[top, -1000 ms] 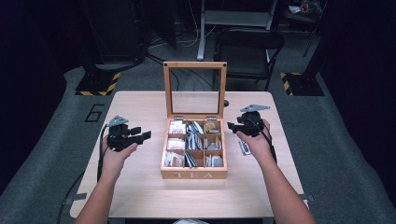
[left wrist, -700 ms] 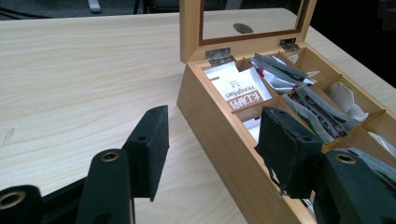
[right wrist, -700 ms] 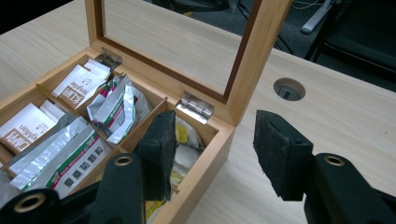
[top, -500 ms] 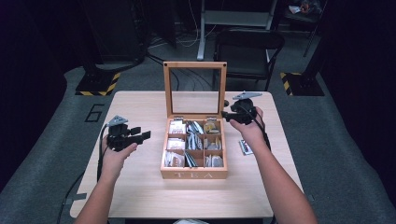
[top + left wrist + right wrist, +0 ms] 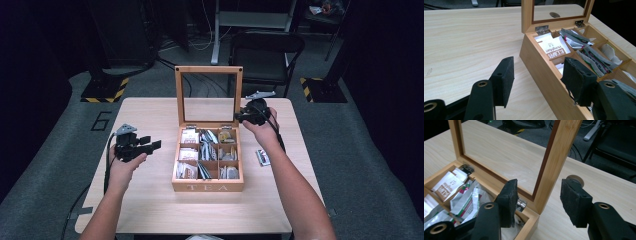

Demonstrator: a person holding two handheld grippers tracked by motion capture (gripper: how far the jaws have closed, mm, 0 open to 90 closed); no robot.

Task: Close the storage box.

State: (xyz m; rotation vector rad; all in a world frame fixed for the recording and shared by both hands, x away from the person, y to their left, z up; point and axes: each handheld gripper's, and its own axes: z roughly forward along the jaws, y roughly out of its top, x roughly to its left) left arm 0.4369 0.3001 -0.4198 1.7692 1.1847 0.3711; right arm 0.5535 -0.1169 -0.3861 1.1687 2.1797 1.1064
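A wooden tea box (image 5: 208, 187) stands mid-table, its compartments full of tea packets (image 5: 190, 136). Its glass-paned lid (image 5: 208, 71) stands upright at the back. My left gripper (image 5: 152, 145) hovers open just left of the box, and in the left gripper view (image 5: 537, 72) the box's left wall (image 5: 541, 75) lies beyond the spread jaws. My right gripper (image 5: 240, 117) is at the lid's right edge. In the right gripper view (image 5: 537, 195) its jaws straddle the lid's right frame post (image 5: 554, 162), with a gap on both sides, so it is open.
A single tea packet (image 5: 262, 157) lies on the table (image 5: 150, 200) right of the box. A black chair (image 5: 267, 50) stands behind the table's far edge. Cables trail from both grippers toward the near edge.
My right gripper moved away from the loose packet, back and slightly up to the lid's right edge. The left gripper stayed where it was.
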